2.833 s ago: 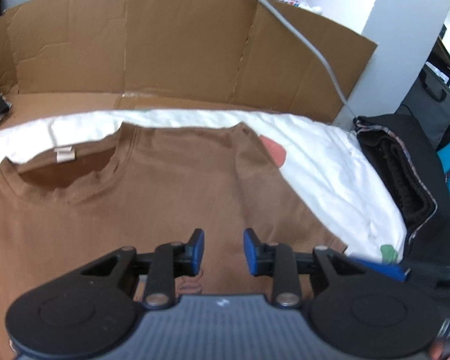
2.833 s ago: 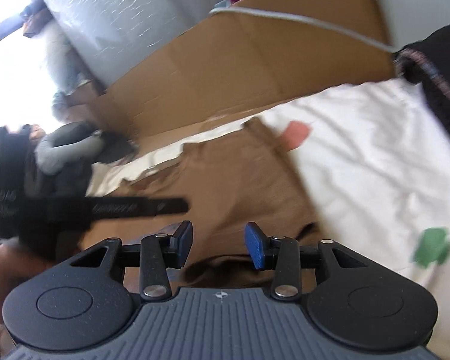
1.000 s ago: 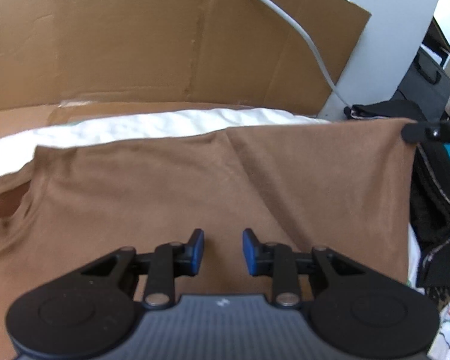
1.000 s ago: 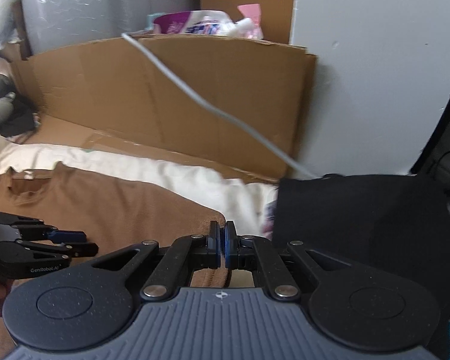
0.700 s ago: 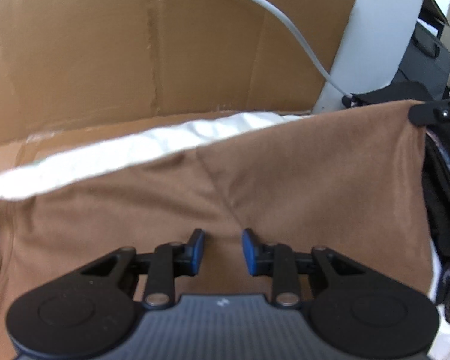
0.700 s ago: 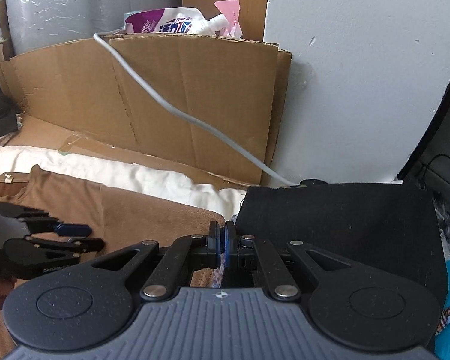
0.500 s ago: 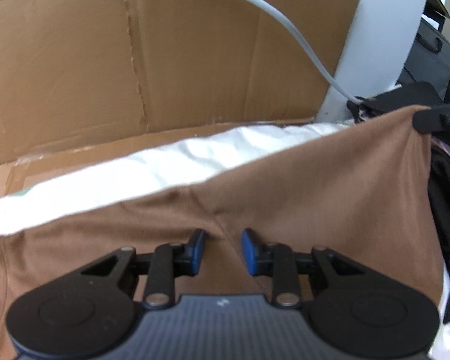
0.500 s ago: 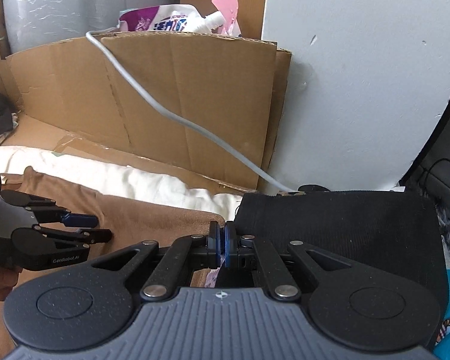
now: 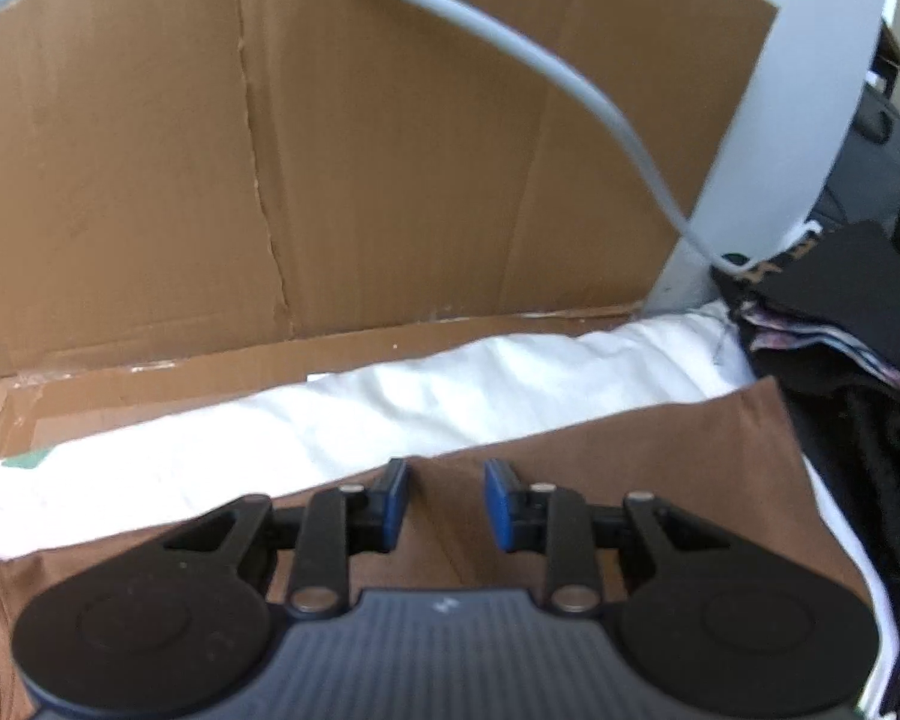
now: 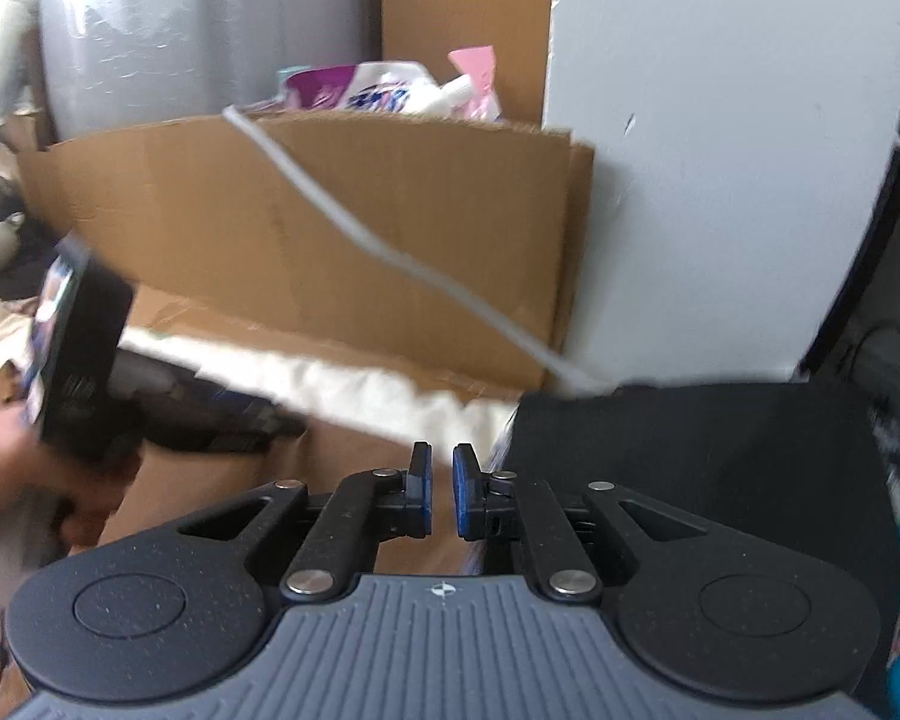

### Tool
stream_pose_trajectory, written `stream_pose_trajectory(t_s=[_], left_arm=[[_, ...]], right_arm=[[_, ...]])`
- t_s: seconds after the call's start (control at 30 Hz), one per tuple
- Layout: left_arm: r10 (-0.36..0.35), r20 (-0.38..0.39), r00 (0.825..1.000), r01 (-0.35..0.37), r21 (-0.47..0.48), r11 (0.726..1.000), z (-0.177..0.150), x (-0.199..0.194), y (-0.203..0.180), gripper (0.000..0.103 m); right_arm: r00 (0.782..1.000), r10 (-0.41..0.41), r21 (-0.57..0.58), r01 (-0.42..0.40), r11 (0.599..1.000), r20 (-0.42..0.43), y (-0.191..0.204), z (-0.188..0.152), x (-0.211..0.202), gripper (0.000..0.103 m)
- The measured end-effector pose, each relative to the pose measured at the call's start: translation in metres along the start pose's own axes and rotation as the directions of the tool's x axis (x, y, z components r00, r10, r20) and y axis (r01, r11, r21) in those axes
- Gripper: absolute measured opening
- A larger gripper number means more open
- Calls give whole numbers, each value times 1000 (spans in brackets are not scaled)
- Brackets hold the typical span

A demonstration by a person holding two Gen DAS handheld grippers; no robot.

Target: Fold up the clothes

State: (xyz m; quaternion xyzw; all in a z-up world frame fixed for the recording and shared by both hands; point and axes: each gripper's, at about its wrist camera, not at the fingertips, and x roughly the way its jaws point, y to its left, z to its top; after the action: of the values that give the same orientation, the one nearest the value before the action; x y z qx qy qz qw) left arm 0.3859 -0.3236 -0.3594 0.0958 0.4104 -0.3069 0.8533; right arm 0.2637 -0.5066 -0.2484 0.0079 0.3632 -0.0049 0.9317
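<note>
Left wrist view: my left gripper (image 9: 444,501) fingers apart over brown shirt (image 9: 660,480), flat on white sheet (image 9: 330,420). My right gripper (image 10: 441,498) slightly apart, holding nothing; fold looks laid.

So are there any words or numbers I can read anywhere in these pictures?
No text can be read here.
Purple and white packet behind the cardboard: it has printing, too blurred to read.
Left gripper, seen from the right wrist camera: too blurred to show any label.
Right gripper: a small round mark on its body, no words.
</note>
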Motion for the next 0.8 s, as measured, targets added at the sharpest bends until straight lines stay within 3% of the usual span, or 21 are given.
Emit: stream_pose_trajectory(t_s=[0.17, 0.27, 0.4, 0.8], left_arm=[[-30, -24, 999, 31, 52, 998, -5, -6, -10, 30], [-57, -30, 998, 59, 58, 997, -10, -16, -18, 30], [-88, -32, 996, 90, 72, 993, -20, -35, -29, 30], [-182, -6, 983, 181, 138, 974, -57, -84, -69, 32]], right_arm=[[998, 45, 57, -43, 997, -35, 12, -48, -11, 8], [997, 68, 103, -64, 993, -42, 15, -70, -15, 17], [997, 68, 189, -62, 980, -24, 14, -83, -21, 29], [996, 88, 371, -70, 926, -33, 12, -113, -20, 38]])
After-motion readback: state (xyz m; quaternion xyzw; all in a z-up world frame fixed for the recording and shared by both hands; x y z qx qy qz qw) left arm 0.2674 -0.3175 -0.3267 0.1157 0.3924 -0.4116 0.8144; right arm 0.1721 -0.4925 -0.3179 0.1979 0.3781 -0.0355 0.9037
